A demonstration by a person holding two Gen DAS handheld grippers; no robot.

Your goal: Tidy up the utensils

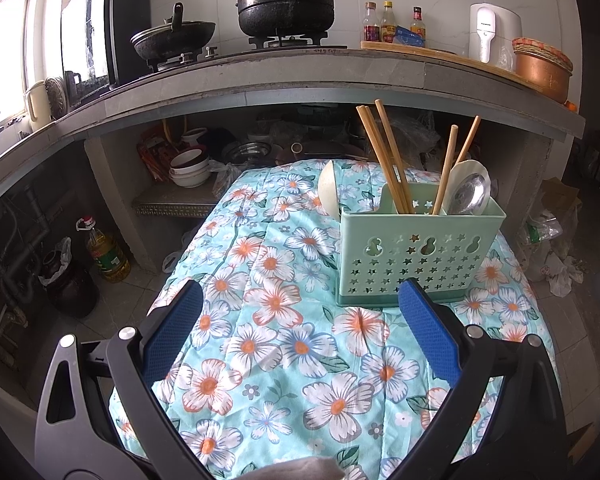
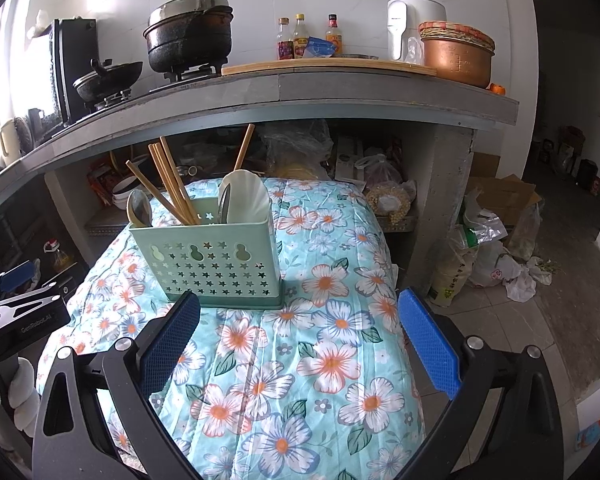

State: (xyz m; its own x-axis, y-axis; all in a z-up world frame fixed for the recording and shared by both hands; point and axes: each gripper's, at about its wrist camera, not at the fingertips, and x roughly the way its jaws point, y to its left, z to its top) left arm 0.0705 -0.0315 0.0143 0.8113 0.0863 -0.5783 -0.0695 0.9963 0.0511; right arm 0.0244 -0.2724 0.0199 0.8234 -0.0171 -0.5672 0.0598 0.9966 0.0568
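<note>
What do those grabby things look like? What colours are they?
Each tool, left and right, has two black arms with round silver bolts and flat bright-blue bumpy pads. Seen from the right wrist, the left tool's black body carries small pale lettering.

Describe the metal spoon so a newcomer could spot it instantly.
Find the floral cloth below the stove counter; a mint caddy with star cutouts stands on it. The metal spoon sits bowl-up in the caddy's right end compartment in the left view, against a white spoon. It is the only shiny silver piece; the rest are wooden chopsticks or white.
</note>
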